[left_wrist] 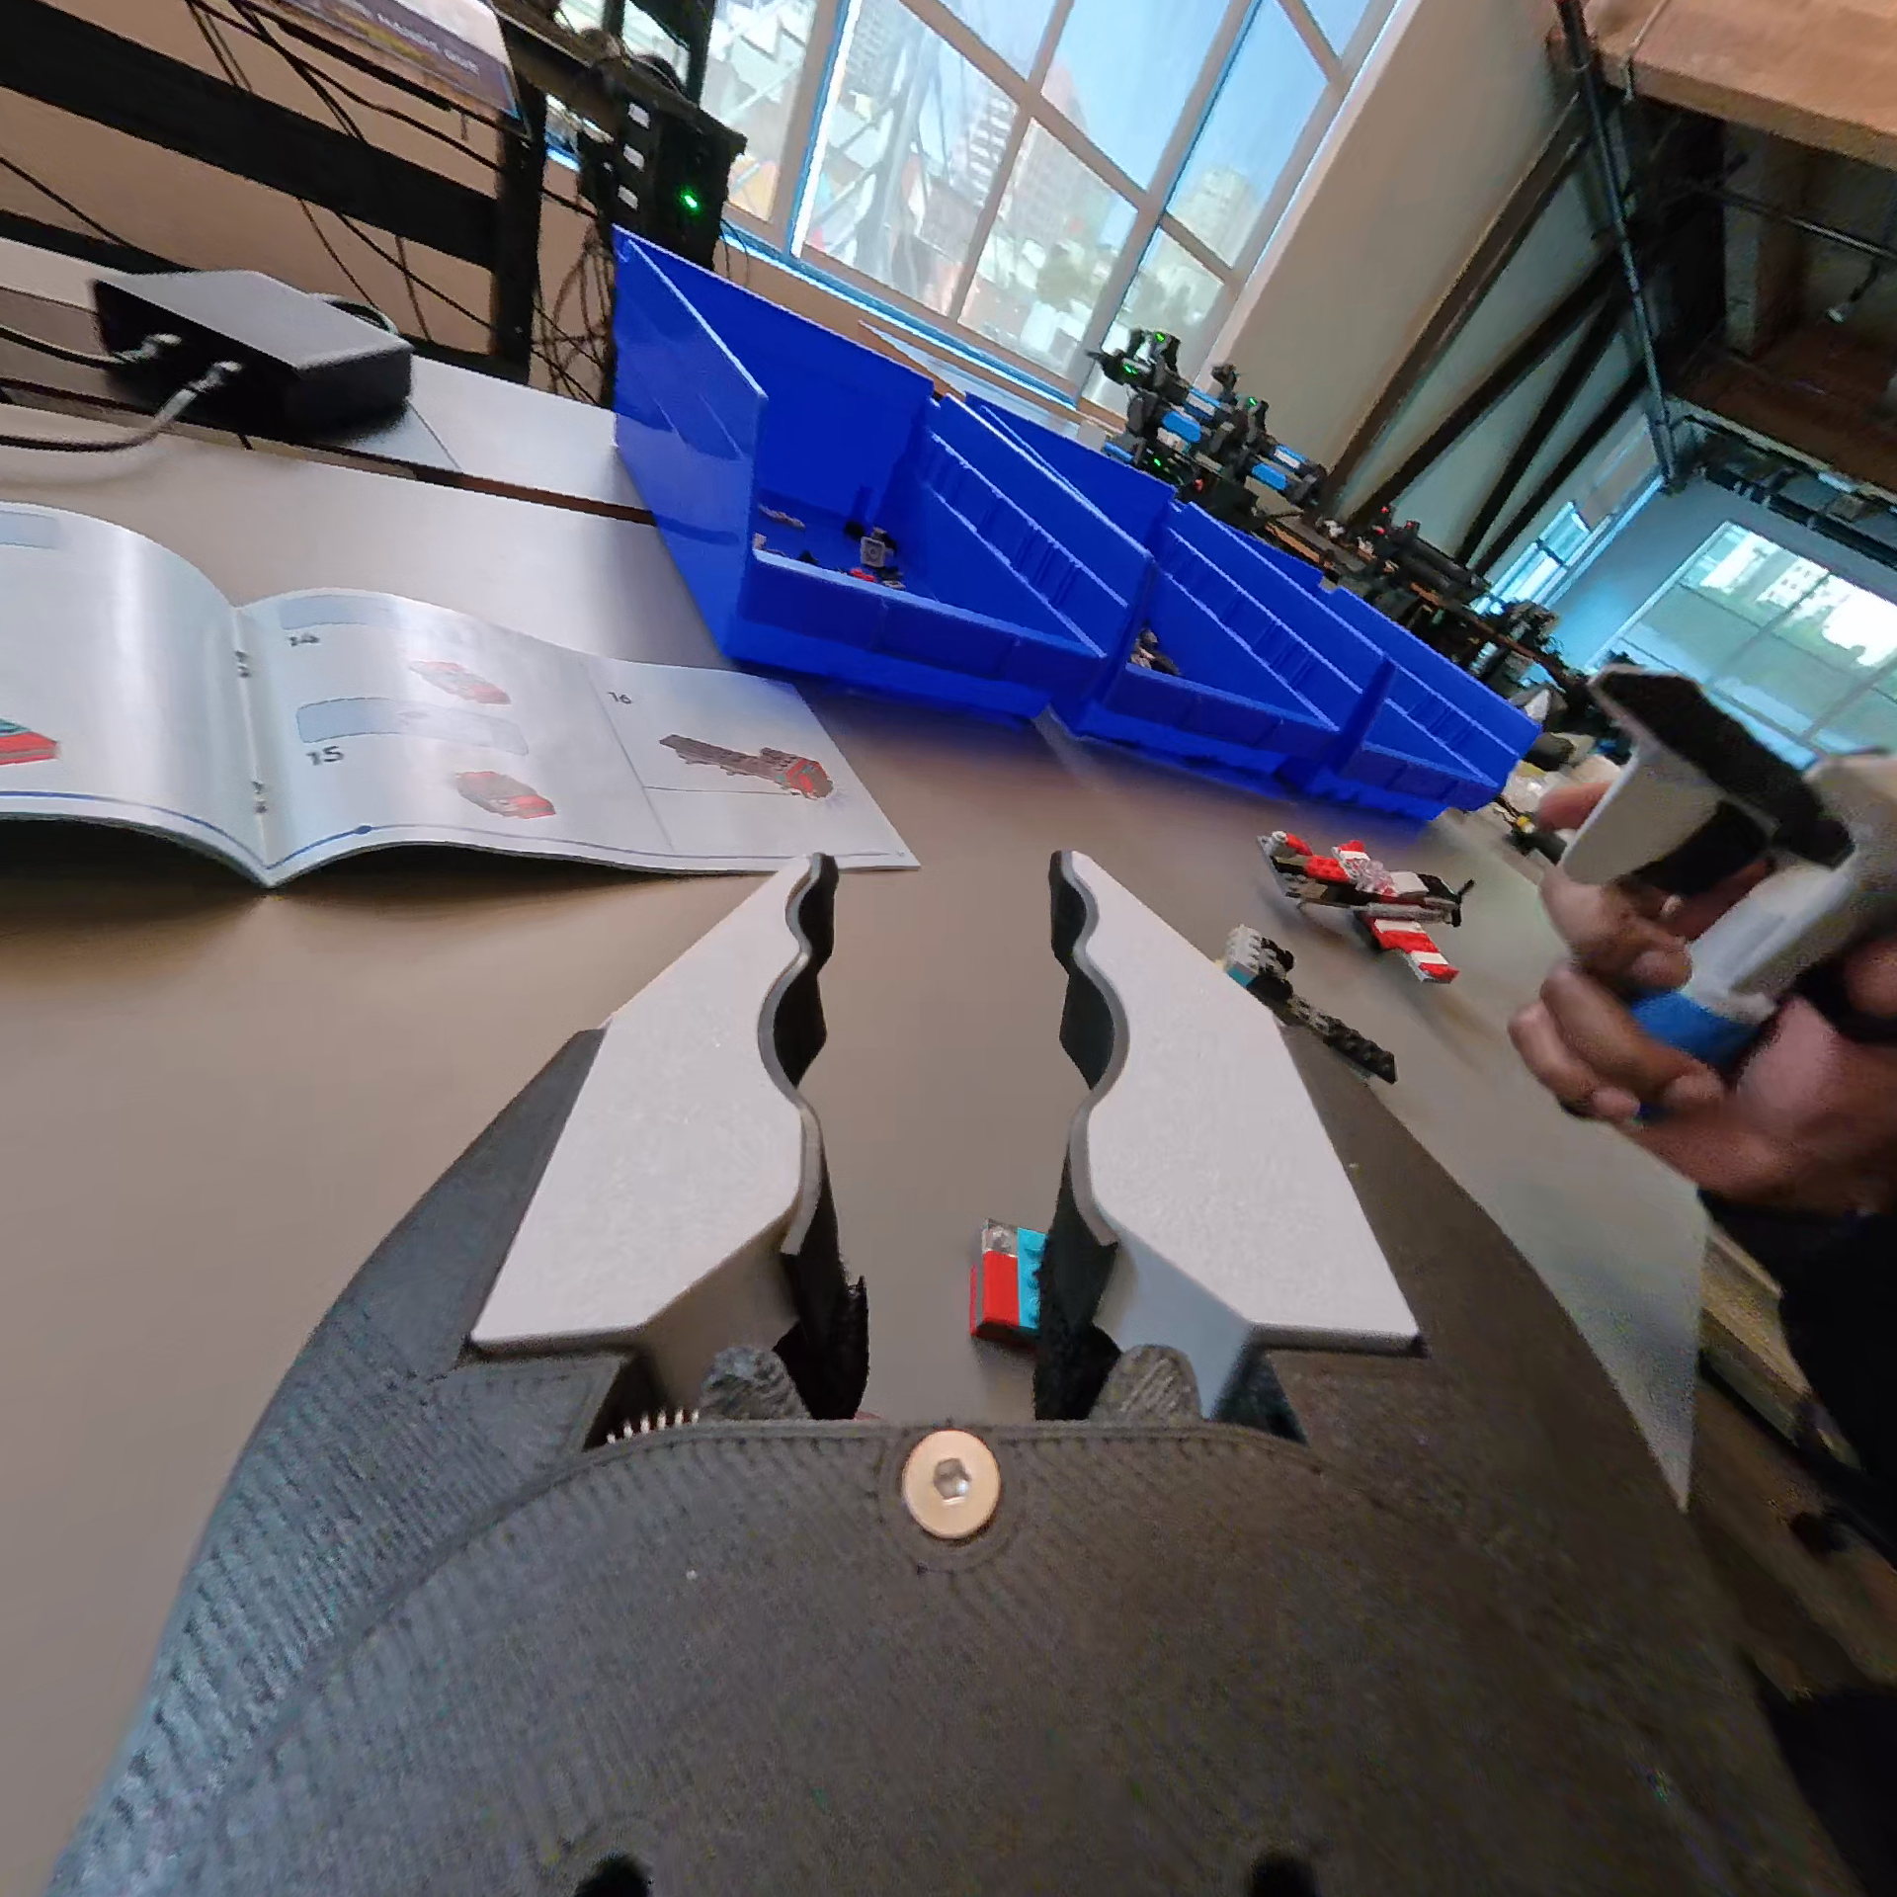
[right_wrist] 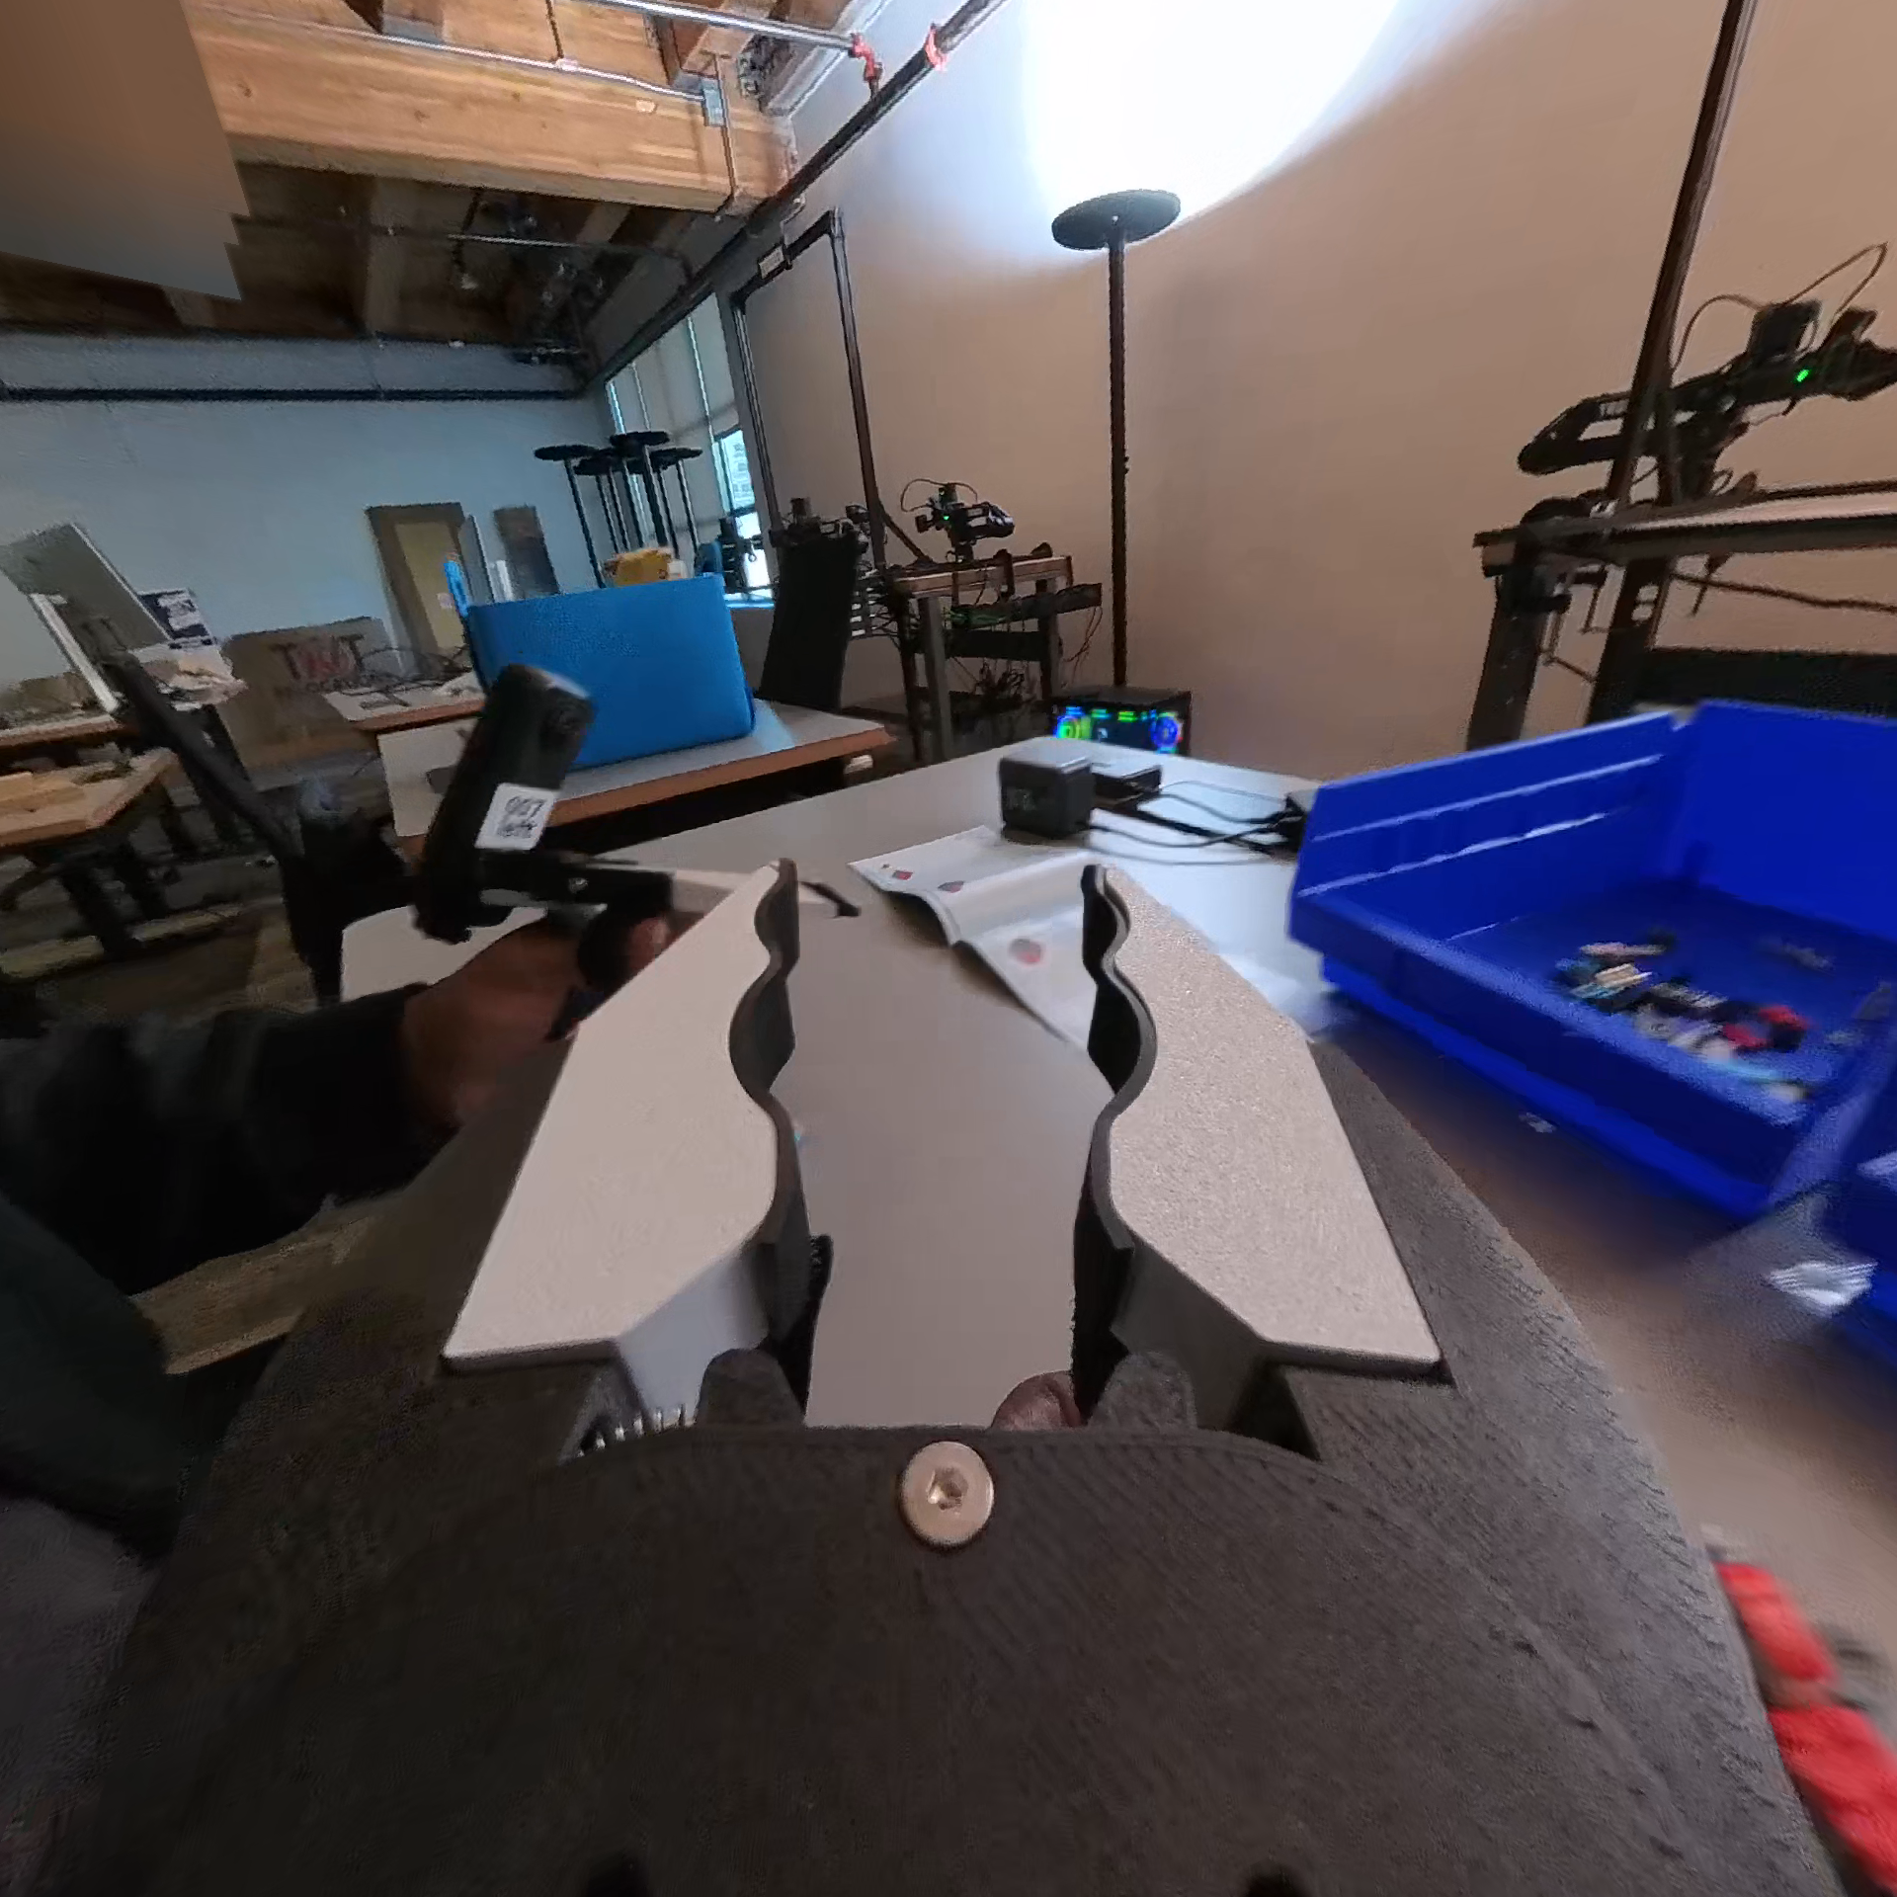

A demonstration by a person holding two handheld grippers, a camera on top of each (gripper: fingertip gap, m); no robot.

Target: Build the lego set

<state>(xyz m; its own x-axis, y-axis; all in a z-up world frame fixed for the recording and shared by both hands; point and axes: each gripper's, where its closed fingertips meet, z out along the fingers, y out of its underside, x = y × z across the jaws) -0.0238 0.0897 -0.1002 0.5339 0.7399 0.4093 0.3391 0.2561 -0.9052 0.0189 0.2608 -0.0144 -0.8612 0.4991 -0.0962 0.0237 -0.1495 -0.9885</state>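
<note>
Grey table (left_wrist: 257,1078) fills both views, workshop behind. Blue bins (left_wrist: 924,575), upper centre, hold loose pieces; open instruction booklet (left_wrist: 411,719) lies at left. Partly done: red-white plane-like model (left_wrist: 1365,893) and black strip assembly (left_wrist: 1304,996) sit at right, unjoined. Small red-teal brick (left_wrist: 1004,1283) lies low between the fingers of left gripper (left_wrist: 939,873), spread, empty. Right gripper (right_wrist: 939,893) spread, empty.

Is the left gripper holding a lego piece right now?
No, the left gripper is open and empty; the small red and teal piece lies on the table.
</note>
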